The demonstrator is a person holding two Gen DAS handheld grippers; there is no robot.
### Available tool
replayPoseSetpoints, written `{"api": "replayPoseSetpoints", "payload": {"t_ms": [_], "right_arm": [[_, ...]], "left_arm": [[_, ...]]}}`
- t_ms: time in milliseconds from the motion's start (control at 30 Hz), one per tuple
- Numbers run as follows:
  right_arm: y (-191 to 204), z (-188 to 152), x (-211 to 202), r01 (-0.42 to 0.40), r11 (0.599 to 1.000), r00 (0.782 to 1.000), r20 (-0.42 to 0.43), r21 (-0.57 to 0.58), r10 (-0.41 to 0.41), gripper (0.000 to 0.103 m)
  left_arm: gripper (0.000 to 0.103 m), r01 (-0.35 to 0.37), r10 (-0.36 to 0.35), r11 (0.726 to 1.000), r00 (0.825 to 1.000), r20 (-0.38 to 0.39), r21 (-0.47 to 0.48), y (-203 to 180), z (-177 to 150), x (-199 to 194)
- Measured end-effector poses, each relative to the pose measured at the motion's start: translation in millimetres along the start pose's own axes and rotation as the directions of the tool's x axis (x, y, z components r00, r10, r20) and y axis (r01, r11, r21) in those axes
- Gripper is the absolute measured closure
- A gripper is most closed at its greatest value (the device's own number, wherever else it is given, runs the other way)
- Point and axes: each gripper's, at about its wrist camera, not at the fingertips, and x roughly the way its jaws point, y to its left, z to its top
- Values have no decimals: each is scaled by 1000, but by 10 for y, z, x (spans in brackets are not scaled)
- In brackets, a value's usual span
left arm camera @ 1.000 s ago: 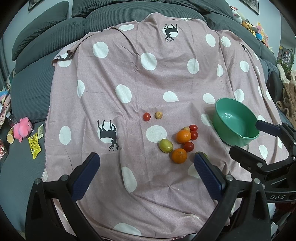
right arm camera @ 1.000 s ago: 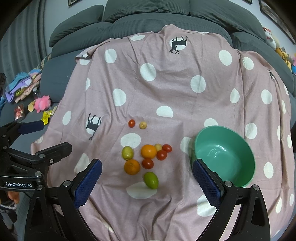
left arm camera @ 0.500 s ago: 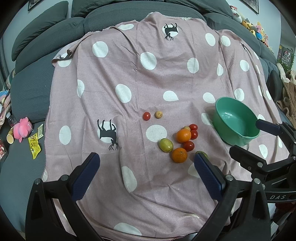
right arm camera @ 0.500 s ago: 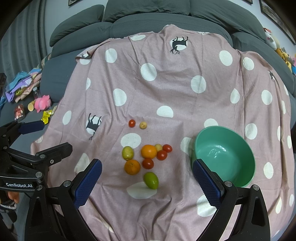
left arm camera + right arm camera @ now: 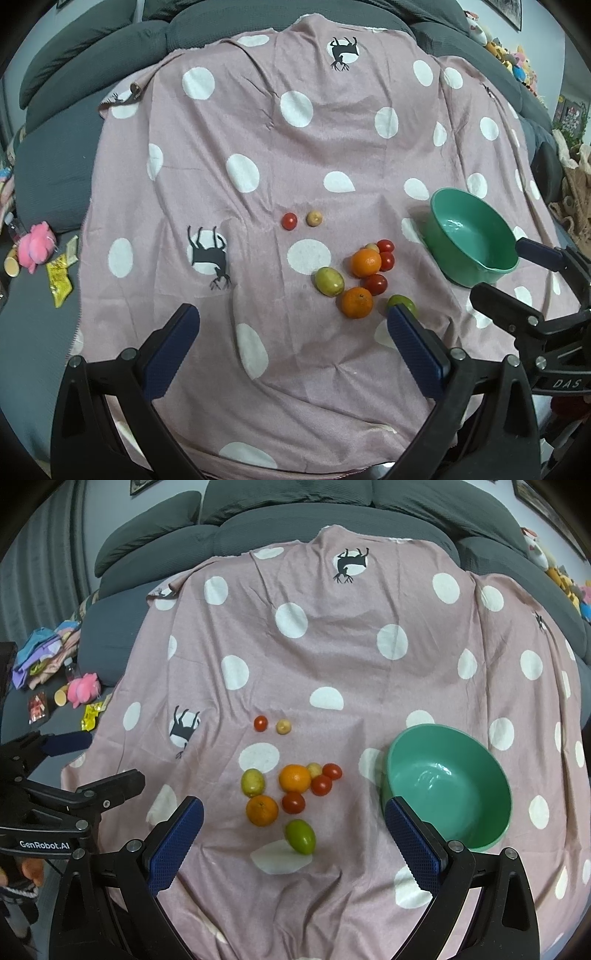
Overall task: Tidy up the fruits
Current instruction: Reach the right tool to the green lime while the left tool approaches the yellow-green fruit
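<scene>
Nothing has shifted since the earlier frames: both grippers hang where they were and every fruit lies in the same spot.

Left gripper (image 5: 291, 325) has its jaws wide apart with nothing between them, held above the near part of the pink spotted cloth (image 5: 258, 147). Right gripper (image 5: 293, 818) is likewise spread wide and empty; the green fruit (image 5: 300, 836) lies on the cloth in the gap between its blue pads (image 5: 175, 843), touching neither.

Just beyond that sits the cluster: a near orange (image 5: 262, 810), a far orange (image 5: 294, 778), a yellow-green fruit (image 5: 253, 782) to their left, and three red tomatoes (image 5: 293, 802) packed against the oranges, with a small pale fruit (image 5: 314, 769) tucked behind the far orange. Farther back and apart from the cluster, a lone red tomato (image 5: 260, 723) and a small yellow fruit (image 5: 283, 726) lie side by side.

To the right of the cluster stands the green bowl (image 5: 448, 786), upright on the cloth, with no fruit inside it; its glossy bottom shows bare. From the left wrist view the bowl (image 5: 471, 240) shows just behind the right gripper's fingers.

Cloth covers a grey sofa (image 5: 295, 528). A pink plush toy (image 5: 84, 688) and a few packets lie off the cloth at the left.
</scene>
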Motion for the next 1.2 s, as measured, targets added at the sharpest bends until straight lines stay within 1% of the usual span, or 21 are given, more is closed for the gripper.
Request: {"api": "replayPoseSetpoints", "payload": {"t_ms": [100, 167, 333, 433, 533, 567, 667, 733, 833, 900, 1033, 1100, 1167, 1200], "right_arm": [[-59, -54, 19, -7, 1000, 1000, -1, 14, 7, 3], [-97, -108, 58, -18, 1000, 1000, -7, 23, 18, 3], [-195, -326, 280, -67, 996, 996, -61, 53, 71, 4], [-264, -467, 447, -106, 990, 988, -99, 89, 115, 8], [-328, -579, 600, -136, 983, 980, -127, 125, 152, 15], [-342, -595, 634, -143, 981, 978, -131, 132, 160, 18], [-391, -626, 730, -157, 976, 974, -139, 149, 178, 19], [-420, -621, 772, -162, 975, 974, -134, 151, 183, 23], [-457, -621, 842, -163, 976, 973, -139, 141, 183, 27], [-463, -623, 889, -169, 977, 971, -146, 130, 187, 32], [-447, -633, 1027, -168, 980, 967, -174, 109, 185, 42], [-423, -637, 1119, -168, 981, 964, -192, 96, 184, 47], [-395, -638, 1190, -168, 982, 962, -205, 83, 182, 55], [-376, -638, 1226, -167, 983, 961, -211, 76, 179, 56]], "left_arm": [[1, 32, -32, 999, 999, -10, -8, 31, -55, 82], [1, 47, -47, 999, 998, -30, -5, 35, -131, 186], [1, 100, -102, 995, 990, -101, -22, 35, -325, 500], [2, 139, -144, 989, 978, -147, -43, 9, -421, 711], [2, 180, -188, 982, 966, -180, -59, -48, -446, 875], [2, 188, -195, 980, 964, -181, -59, -67, -438, 904], [3, 213, -220, 975, 959, -177, -56, -137, -383, 993], [6, 231, -238, 971, 955, -178, -57, -174, -341, 1065], [8, 235, -239, 971, 953, -186, -47, -241, -274, 1194], [10, 235, -241, 971, 953, -185, -52, -232, -236, 1269], [13, 217, -231, 972, 956, -181, -91, -119, -96, 1421], [14, 216, -234, 969, 955, -183, -117, -74, -40, 1486], [19, 204, -228, 970, 954, -196, -135, -47, 23, 1588], [20, 196, -221, 971, 954, -202, -136, -52, 47, 1627]]}}
